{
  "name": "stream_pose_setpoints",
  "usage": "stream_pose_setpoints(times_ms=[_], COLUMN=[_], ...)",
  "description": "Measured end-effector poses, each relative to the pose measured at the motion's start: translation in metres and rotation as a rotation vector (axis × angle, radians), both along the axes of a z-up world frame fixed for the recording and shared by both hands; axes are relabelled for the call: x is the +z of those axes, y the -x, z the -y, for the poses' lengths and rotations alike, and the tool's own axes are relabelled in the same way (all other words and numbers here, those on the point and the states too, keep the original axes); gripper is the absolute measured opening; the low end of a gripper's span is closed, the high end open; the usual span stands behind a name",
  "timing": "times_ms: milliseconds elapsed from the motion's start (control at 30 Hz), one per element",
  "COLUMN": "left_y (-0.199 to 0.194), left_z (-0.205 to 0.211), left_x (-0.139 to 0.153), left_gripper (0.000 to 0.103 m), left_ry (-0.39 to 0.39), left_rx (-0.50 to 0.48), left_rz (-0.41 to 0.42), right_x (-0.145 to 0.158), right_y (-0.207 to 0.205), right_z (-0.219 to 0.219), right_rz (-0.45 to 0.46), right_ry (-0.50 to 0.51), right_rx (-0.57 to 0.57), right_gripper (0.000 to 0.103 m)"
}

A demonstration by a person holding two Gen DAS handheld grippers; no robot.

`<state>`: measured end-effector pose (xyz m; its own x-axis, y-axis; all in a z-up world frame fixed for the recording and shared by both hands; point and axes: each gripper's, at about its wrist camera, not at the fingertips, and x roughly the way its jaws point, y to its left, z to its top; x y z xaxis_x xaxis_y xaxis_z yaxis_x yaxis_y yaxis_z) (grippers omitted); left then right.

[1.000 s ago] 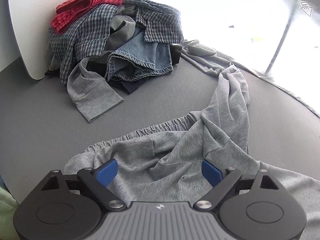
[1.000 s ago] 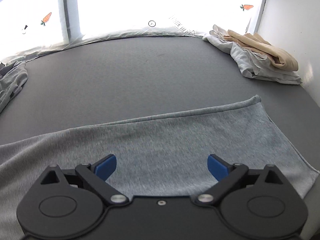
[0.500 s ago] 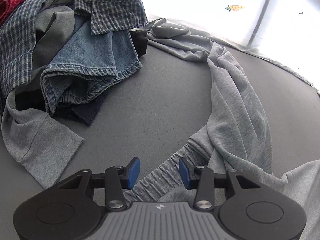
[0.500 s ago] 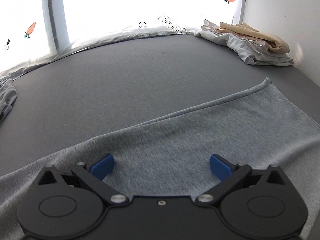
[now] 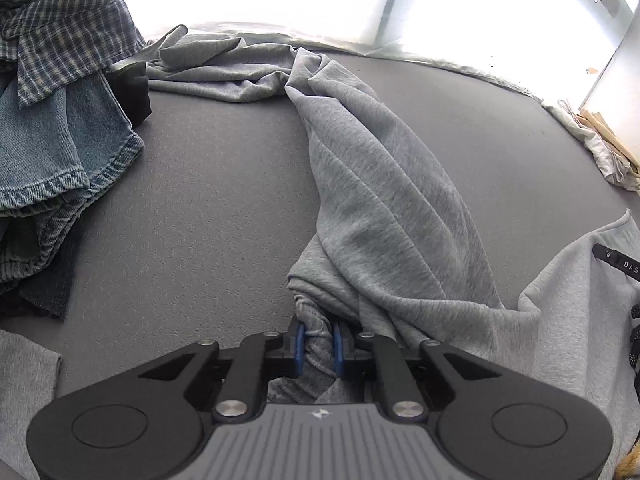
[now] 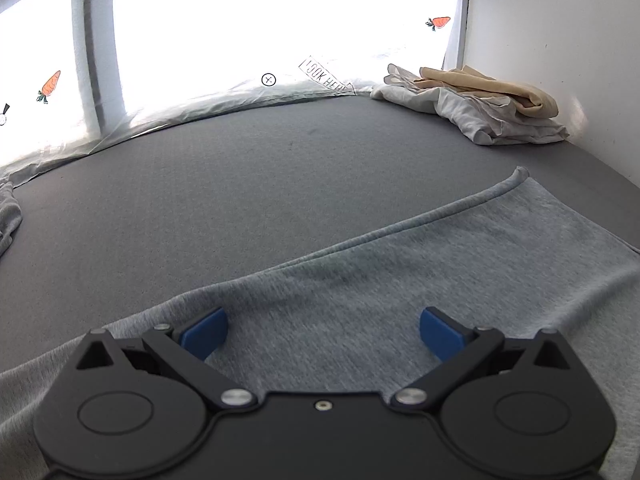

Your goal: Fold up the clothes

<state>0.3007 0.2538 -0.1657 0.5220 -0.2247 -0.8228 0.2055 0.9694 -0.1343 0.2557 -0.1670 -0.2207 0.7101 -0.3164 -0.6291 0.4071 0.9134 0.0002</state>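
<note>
Grey surface [image 5: 208, 208] ahead; my left tool [image 5: 319, 344] pinches a bunched fold of the sweatpants [image 5: 384, 216], my right tool [image 6: 322, 330] hangs spread above their flat leg [image 6: 400, 280].

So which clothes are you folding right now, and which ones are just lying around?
In the job:
- grey sweatpants, pinched by the left gripper
- right gripper, open over the pant leg

Just lying about:
- plaid shirt
- denim piece
- folded beige and white pile
</note>
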Motion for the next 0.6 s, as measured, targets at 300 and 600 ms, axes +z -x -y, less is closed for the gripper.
stream_pose_setpoints(times_ms=[300,600], left_y=[0.001,0.011], left_z=[-0.054,-0.09], left_x=[0.055,0.015], left_gripper=[0.009,0.02], left_ry=[-0.283,-0.238], left_rx=[0.453,0.601], left_rz=[0.198,0.047], right_x=[0.0,0.007], right_y=[0.001,-0.006], right_z=[0.0,0.003], right_rz=[0.001,-0.051], right_ry=[-0.002,-0.018], right_rx=[-0.001,0.001], right_gripper=[0.103,0.103])
